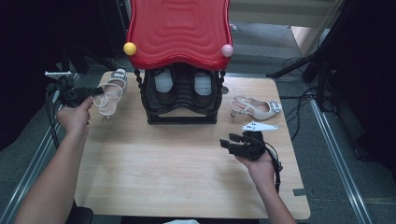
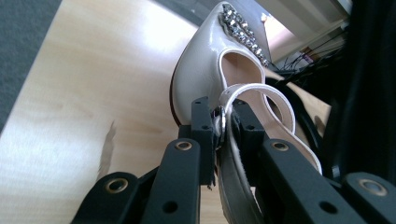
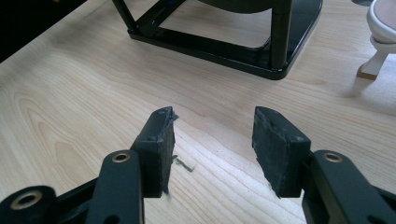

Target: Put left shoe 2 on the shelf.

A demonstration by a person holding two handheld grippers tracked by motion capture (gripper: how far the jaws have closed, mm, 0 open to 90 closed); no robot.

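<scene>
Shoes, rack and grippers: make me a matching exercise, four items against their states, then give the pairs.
Column one:
1. left gripper
2. right gripper
3. white shoe at the right of the table
4. shoe rack

Column two:
A. lies on the wood, untouched
B. jaws apart over bare table
C. holds a pair of dark shoes under a red top
D. clamped on the strap of a white shoe

Pairs: 1-D, 2-B, 3-A, 4-C

Bare table up front; black rack mid-table behind.
</scene>
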